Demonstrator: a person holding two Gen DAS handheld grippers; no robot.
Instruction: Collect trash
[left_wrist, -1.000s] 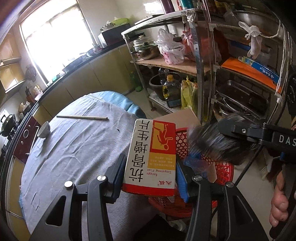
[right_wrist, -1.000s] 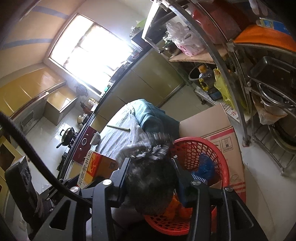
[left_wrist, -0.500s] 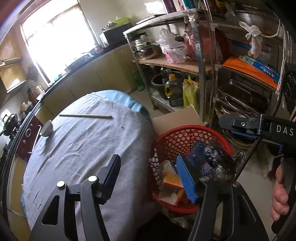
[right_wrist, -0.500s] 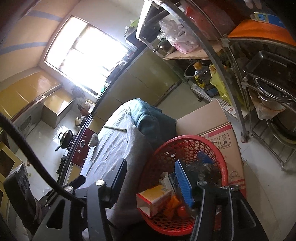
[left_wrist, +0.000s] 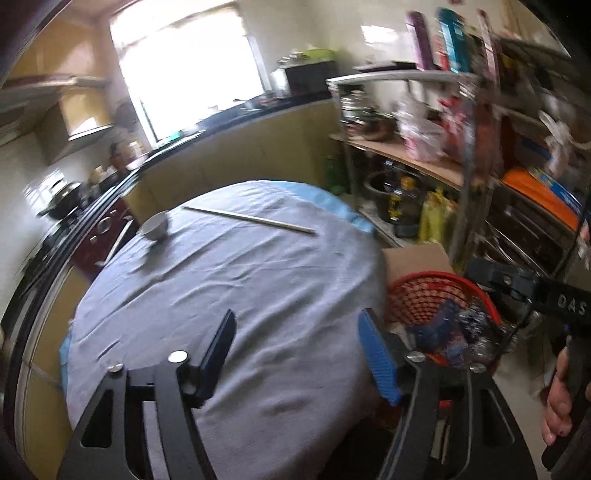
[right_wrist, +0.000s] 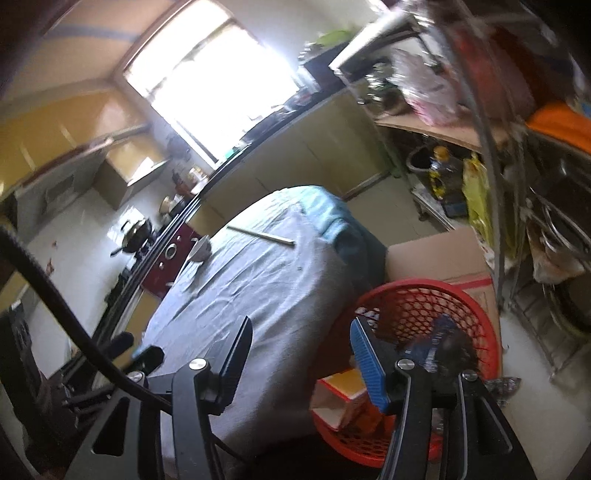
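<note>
**Both claws empty above the desk**

The left claw (left_wrist: 297, 347) and right claw (right_wrist: 301, 354) were held wide apart, gripping nothing. Trash, including a yellow-and-red cardboard box (right_wrist: 341, 397), was seen inside the red plastic mesh basket (right_wrist: 424, 295) beside the grey-clothed round desk (left_wrist: 221, 280).

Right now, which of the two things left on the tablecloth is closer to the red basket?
The long thin stick. It lies toward the table's basket side, while the small white bowl sits at the far edge by the stove.

Bright window (left_wrist: 184, 62) lights yellow cabinets (left_wrist: 236, 155), metal shelves (left_wrist: 461, 155).
</note>
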